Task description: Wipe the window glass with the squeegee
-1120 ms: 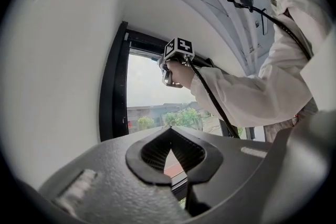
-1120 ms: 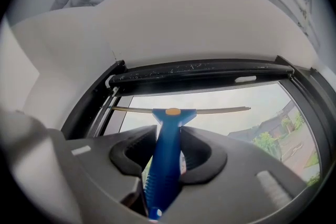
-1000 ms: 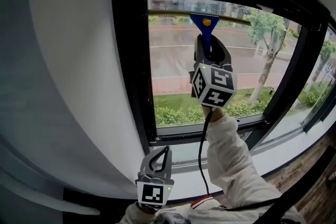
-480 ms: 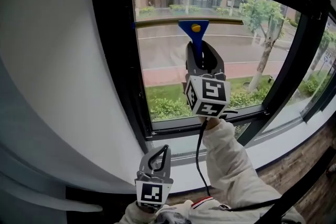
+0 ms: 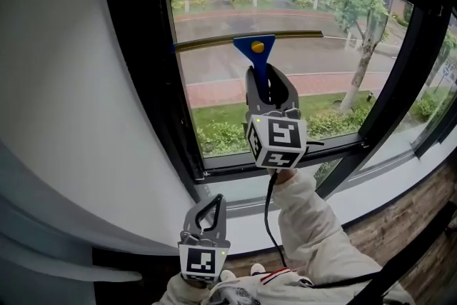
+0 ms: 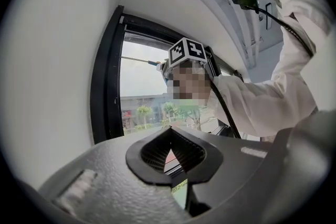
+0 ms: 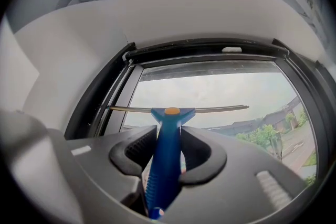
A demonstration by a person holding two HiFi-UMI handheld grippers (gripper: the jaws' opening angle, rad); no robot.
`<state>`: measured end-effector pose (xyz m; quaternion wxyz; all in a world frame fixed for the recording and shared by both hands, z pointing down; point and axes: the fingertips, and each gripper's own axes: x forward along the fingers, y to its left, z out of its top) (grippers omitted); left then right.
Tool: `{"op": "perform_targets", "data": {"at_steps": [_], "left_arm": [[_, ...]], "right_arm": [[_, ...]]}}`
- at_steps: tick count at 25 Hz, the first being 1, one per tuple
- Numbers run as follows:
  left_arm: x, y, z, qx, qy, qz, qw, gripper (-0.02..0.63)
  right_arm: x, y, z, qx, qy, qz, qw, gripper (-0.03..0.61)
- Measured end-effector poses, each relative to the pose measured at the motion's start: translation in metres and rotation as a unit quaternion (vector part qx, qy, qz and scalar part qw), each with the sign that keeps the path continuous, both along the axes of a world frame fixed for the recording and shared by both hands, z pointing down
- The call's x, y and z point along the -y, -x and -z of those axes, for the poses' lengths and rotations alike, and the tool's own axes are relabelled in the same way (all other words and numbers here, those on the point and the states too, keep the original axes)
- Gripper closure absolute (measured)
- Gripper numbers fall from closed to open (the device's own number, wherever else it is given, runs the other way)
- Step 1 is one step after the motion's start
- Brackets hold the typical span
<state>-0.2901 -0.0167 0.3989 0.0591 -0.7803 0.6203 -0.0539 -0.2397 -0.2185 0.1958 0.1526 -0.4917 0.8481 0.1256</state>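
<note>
A blue squeegee (image 5: 255, 52) with an orange dot and a long thin blade lies flat against the window glass (image 5: 307, 11). The blade spans most of the pane, about a third of the way down. My right gripper (image 5: 268, 86) is shut on the squeegee's blue handle (image 7: 165, 160), which runs up between the jaws to the blade (image 7: 210, 109). My left gripper (image 5: 208, 214) hangs low by the wall under the sill, shut with nothing in it. In the left gripper view its jaws (image 6: 169, 152) meet and the right gripper's marker cube (image 6: 187, 52) shows above.
A black window frame (image 5: 168, 118) borders the pane, with a slanted black post (image 5: 389, 96) on the right. A white wall (image 5: 78, 118) fills the left. A white sill (image 5: 343, 214) runs below, and wooden floor (image 5: 421, 225) shows at lower right.
The squeegee and my right gripper have slid down the glass from near the top edge. The left gripper has stayed low by the sill.
</note>
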Motion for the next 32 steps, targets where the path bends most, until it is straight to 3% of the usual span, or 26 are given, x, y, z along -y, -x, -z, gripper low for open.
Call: {"op": "perform_targets", "data": {"at_steps": [32], "left_arm": [[-0.002, -0.014, -0.03, 0.01, 0.049, -0.007, 0.9987, 0.614]], "right_arm": [[-0.016, -0.007, -0.168, -0.025, 0.104, -0.002, 0.994, 0.434]]}}
